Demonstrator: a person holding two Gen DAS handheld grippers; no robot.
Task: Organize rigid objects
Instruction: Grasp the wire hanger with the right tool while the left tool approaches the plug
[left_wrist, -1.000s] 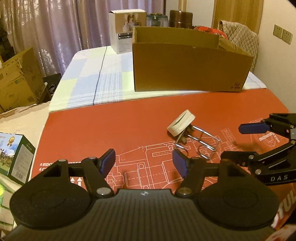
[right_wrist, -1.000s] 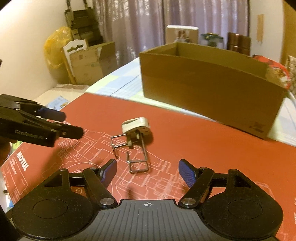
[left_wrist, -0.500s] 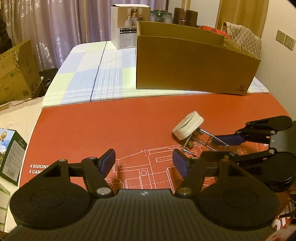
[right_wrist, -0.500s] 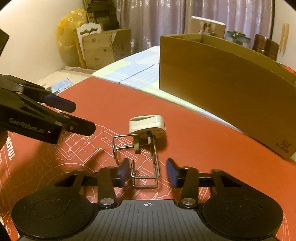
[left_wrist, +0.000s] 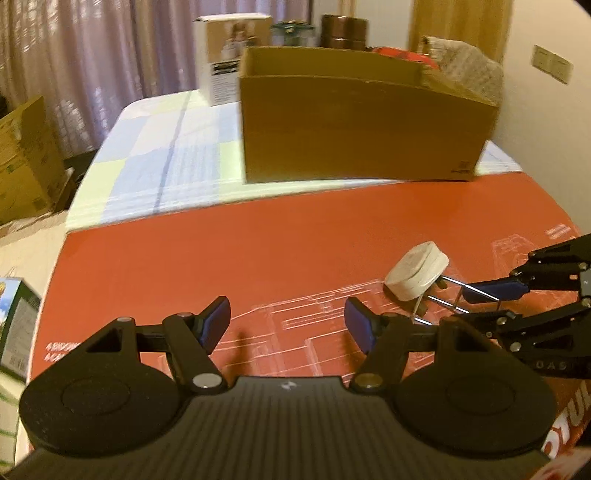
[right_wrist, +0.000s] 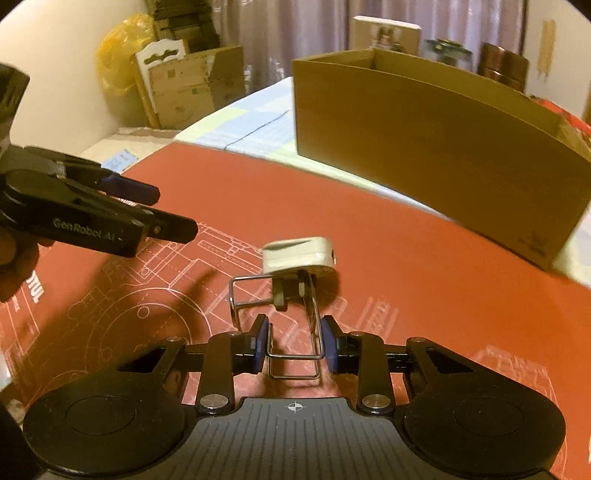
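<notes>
wire clip: we judge it light, stiff, slippery wire; white cap is the bulkier hold
right gripper: pads clamp the wire loop
left gripper: spread wide, empty
box: likely drop spot

The red mat has a wide bare stretch between the left gripper and the cardboard box, so a gripper could pass there. The box stands like a tall wall along the far edge of the mat and blocks the way across; its top is open. The wire clip with the white cap sits near the right edge of the mat, in front of the box. The right gripper is around its wire loop and fills that side. The left gripper hangs over bare mat at the near edge.
</notes>
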